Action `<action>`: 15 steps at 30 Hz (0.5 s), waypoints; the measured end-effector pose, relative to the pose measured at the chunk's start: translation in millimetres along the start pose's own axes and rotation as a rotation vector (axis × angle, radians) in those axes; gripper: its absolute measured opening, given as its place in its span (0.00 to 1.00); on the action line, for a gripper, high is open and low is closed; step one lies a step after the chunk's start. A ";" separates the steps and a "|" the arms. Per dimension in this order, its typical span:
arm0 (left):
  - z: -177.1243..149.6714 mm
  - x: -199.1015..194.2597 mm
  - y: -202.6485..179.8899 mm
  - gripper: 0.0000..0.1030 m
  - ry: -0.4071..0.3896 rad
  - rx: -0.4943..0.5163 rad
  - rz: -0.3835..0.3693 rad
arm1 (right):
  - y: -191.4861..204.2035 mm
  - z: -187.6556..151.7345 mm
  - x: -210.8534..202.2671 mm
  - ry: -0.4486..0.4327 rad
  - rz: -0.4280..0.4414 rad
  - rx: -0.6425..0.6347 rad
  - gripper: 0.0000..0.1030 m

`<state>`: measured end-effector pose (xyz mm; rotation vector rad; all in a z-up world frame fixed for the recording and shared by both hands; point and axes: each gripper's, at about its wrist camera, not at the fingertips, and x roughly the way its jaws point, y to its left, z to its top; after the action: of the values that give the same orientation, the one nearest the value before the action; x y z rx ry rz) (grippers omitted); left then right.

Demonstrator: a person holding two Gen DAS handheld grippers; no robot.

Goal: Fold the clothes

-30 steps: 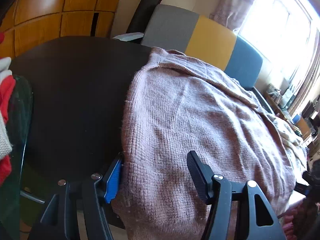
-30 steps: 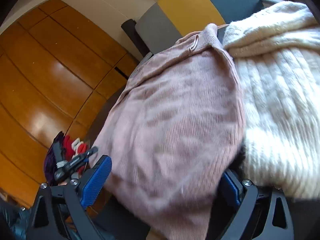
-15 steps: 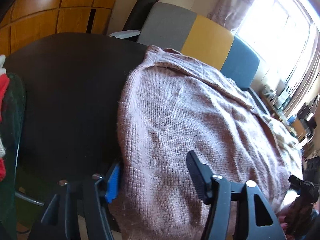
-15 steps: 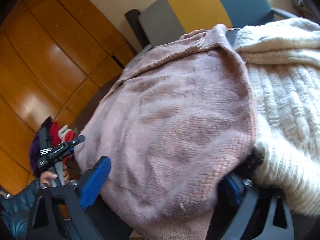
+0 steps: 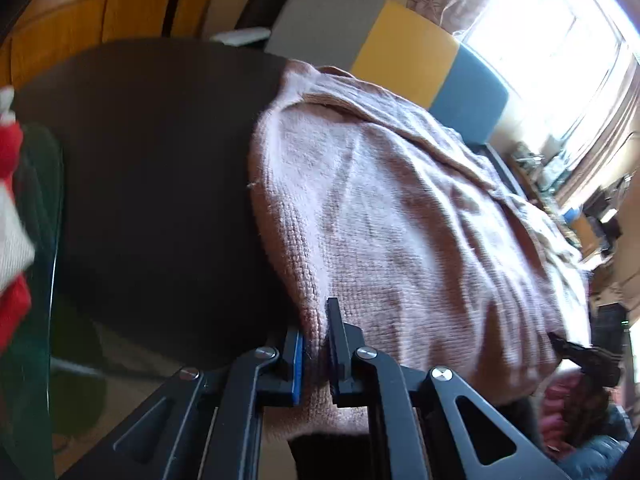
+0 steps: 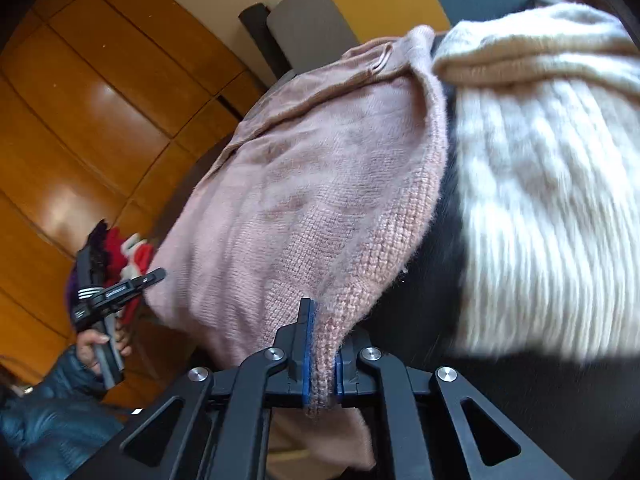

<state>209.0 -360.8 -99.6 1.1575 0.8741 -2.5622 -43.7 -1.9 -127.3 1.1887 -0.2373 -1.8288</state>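
Observation:
A pink knit sweater point(image 5: 400, 220) lies spread on a dark round table point(image 5: 152, 160), and its near hem hangs over the front edge. My left gripper point(image 5: 316, 332) is closing its jaws on the hem's left corner, with the knit pinched between the pads. At the hem's right corner point(image 6: 360, 280) my right gripper point(image 6: 324, 336) is closing too, and the fabric is pressed between its blue pads. In the right wrist view a hand point(image 6: 96, 344) in a dark blue sleeve holds the left gripper point(image 6: 116, 292) at the sweater's far corner.
A cream ribbed sweater point(image 6: 540, 200) lies on the table right of the pink one. Red and white clothes point(image 5: 12, 200) are heaped at the far left by a glass edge. Behind the table stands a grey, yellow and blue backrest point(image 5: 400, 40). Wooden wall panels point(image 6: 80, 100) are on the left.
Both grippers went from wide open around the hem to shut on its two corners. The hem edge has bunched and lifted slightly at each grip.

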 end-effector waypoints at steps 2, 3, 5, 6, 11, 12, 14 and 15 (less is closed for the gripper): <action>-2.4 -13.7 6.6 0.08 0.005 -0.038 -0.092 | 4.3 -5.9 -6.9 0.013 0.040 0.015 0.08; -2.0 -21.2 10.6 0.08 0.001 -0.066 -0.150 | 6.5 -7.2 -11.2 0.013 0.071 0.031 0.08; -1.2 -36.3 18.7 0.08 -0.009 -0.122 -0.266 | 12.6 -1.9 -19.8 -0.003 0.129 0.039 0.08; 1.2 -41.7 21.7 0.08 -0.018 -0.147 -0.309 | 15.9 2.0 -24.2 -0.013 0.156 0.038 0.08; 29.6 -50.4 24.8 0.08 -0.103 -0.228 -0.455 | 28.2 32.7 -34.3 -0.067 0.267 0.030 0.08; 38.4 -48.5 23.3 0.08 -0.114 -0.234 -0.470 | 28.3 42.1 -32.3 -0.078 0.279 0.029 0.08; 54.9 -41.0 18.0 0.08 -0.126 -0.246 -0.487 | 26.8 61.8 -25.5 -0.097 0.295 0.032 0.08; 65.6 -35.1 15.8 0.08 -0.129 -0.255 -0.503 | 26.5 71.7 -21.1 -0.106 0.301 0.033 0.08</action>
<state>198.4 -414.3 -46.6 0.7608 1.5693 -2.7382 -83.3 -22.0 -61.6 1.0181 -0.4814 -1.6289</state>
